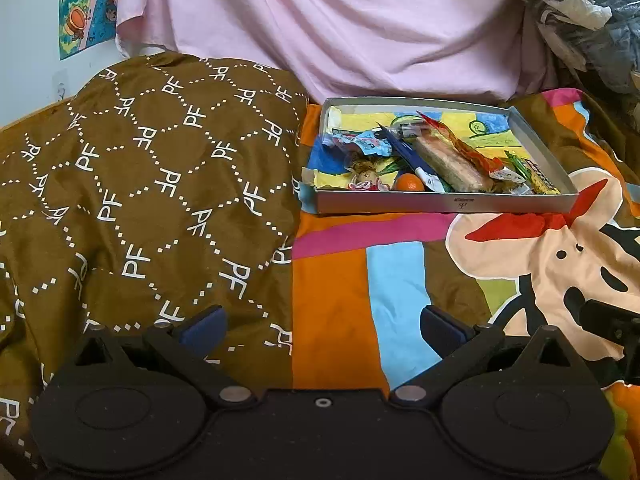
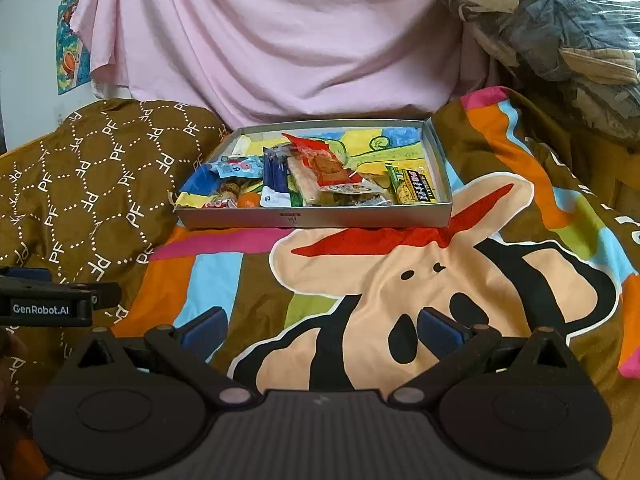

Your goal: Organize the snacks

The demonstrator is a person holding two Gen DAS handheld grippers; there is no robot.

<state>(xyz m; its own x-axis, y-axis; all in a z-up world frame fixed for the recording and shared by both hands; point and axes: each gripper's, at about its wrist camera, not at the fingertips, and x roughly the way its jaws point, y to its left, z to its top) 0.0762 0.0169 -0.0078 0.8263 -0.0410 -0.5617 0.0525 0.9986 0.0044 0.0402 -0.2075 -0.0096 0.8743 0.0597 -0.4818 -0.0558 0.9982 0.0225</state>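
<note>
A shallow grey box [image 1: 444, 202] [image 2: 316, 219] lies on the bed and holds several snacks: a long wafer pack [image 1: 452, 164] [image 2: 306, 186], a red-wrapped snack [image 2: 326, 162], a dark blue stick pack [image 1: 408, 156] [image 2: 275, 178], a light blue packet [image 1: 360, 142] [image 2: 236, 169], a small orange [image 1: 410, 183] [image 2: 250, 200] and a yellow-green packet [image 1: 538, 174] [image 2: 416, 186]. My left gripper [image 1: 322, 326] is open and empty, well in front of the box. My right gripper [image 2: 322, 328] is open and empty, also short of the box.
A brown "PF" pillow [image 1: 140, 184] [image 2: 88, 184] lies left of the box. A colourful cartoon bedspread [image 1: 400, 300] [image 2: 380, 280] covers the bed. A pink sheet [image 1: 340, 28] hangs behind. Bagged clothes [image 2: 560, 32] pile at the back right. The left gripper's body [image 2: 44, 302] shows in the right wrist view.
</note>
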